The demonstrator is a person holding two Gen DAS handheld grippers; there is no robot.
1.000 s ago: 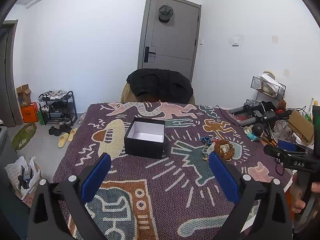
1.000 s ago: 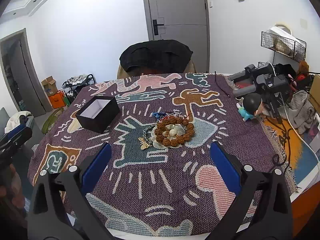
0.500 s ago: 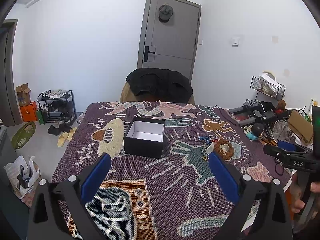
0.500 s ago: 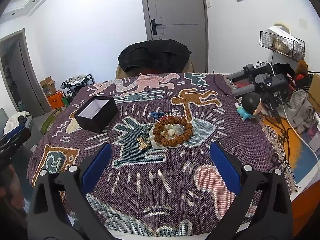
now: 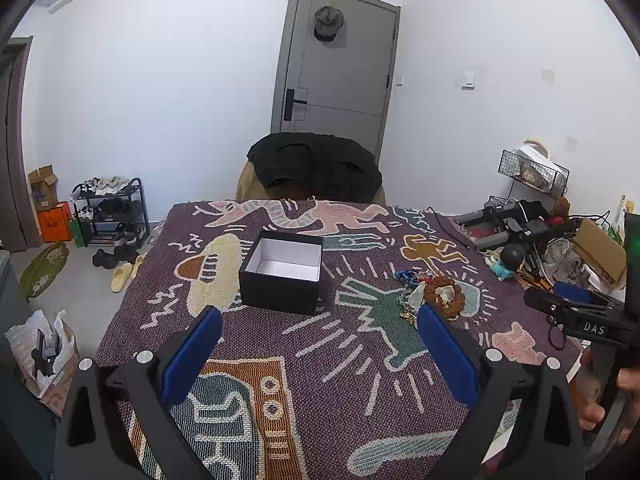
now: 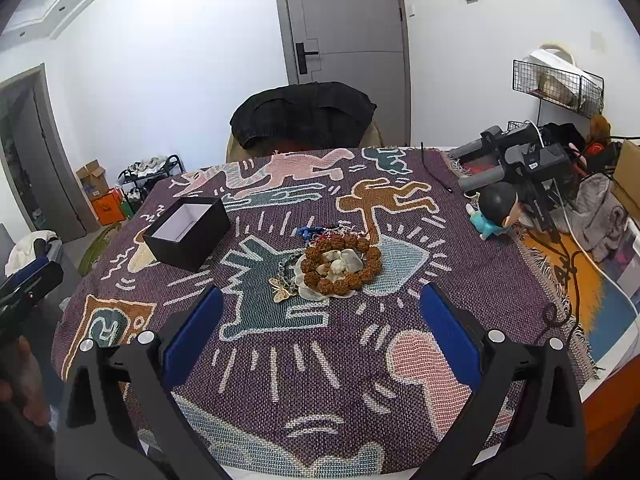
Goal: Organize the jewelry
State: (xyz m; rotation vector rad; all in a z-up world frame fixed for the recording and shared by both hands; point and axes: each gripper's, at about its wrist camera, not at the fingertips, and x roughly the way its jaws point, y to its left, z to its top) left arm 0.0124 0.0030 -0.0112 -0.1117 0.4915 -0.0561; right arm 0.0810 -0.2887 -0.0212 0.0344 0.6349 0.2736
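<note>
An open black box [image 5: 282,274] with a white, empty inside stands on the patterned cloth; it also shows in the right wrist view [image 6: 188,233]. A jewelry pile lies to its right: a brown bead bracelet [image 6: 340,261] on a white shell dish, a gold butterfly piece [image 6: 281,291], blue beads [image 6: 310,232]. The pile shows in the left wrist view [image 5: 440,296]. My left gripper [image 5: 318,340] is open and empty, short of the box. My right gripper [image 6: 318,330] is open and empty, short of the pile.
A chair with a black jacket [image 6: 304,118] stands behind the table. A blue figurine [image 6: 494,212], camera gear [image 6: 524,160] and cables crowd the right edge. A shoe rack [image 5: 108,212] and boxes sit on the floor at left.
Both grippers have drifted slightly; the box and the jewelry pile sit a little differently in view. Both stay open and empty.
</note>
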